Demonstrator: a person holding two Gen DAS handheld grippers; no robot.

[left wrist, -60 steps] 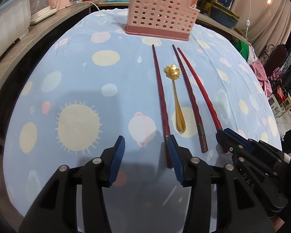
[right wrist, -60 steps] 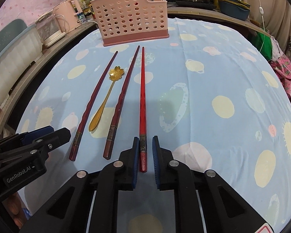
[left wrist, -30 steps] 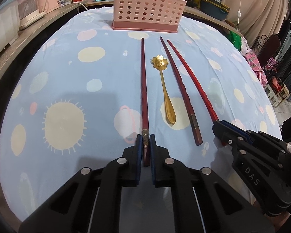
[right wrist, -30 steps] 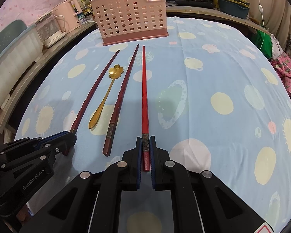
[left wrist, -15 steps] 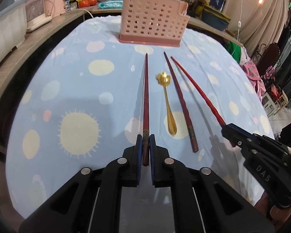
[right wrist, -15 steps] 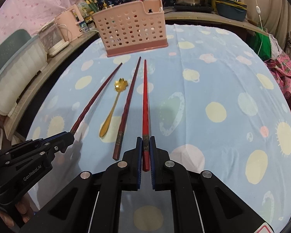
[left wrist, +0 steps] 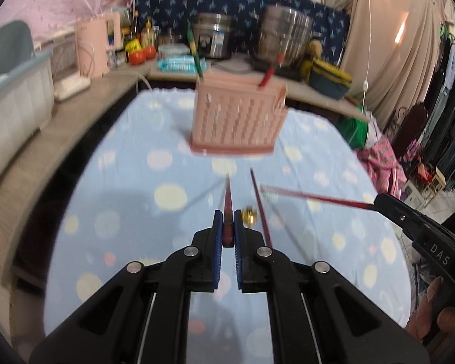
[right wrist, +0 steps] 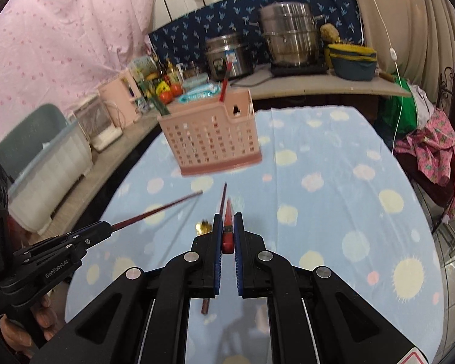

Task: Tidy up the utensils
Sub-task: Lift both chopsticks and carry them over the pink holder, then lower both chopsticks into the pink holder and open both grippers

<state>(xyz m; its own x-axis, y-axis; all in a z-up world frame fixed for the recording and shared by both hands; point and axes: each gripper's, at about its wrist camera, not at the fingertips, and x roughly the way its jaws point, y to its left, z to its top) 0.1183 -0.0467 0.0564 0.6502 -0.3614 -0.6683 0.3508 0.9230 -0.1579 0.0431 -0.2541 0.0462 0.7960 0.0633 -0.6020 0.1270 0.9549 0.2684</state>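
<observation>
Left gripper (left wrist: 228, 227): jaws nearly closed, clamped on the thick end of a dark red chopstick (left wrist: 227, 200), which is lifted off the desk and points straight ahead from the jaws.
Right gripper (right wrist: 227, 229): jaws nearly closed, clamped on the thick end of a bright red chopstick (right wrist: 228, 212), also raised, pointing straight ahead from the jaws.
Third chopstick (left wrist: 261, 209): lies on the desk just right of the left jaws, and under and just left of the right jaws.
Spoon (left wrist: 249, 214): gold, on the desk; only its bowl shows, just right of the left jaws.
Basket (left wrist: 238, 121): pink with holes, stands on the desk well ahead of both pairs of jaws; a green and a red utensil stick up from it.
Desk (right wrist: 348, 212): covered by a light blue cloth with pale spots.
Sharpness: both views are blurred.
</observation>
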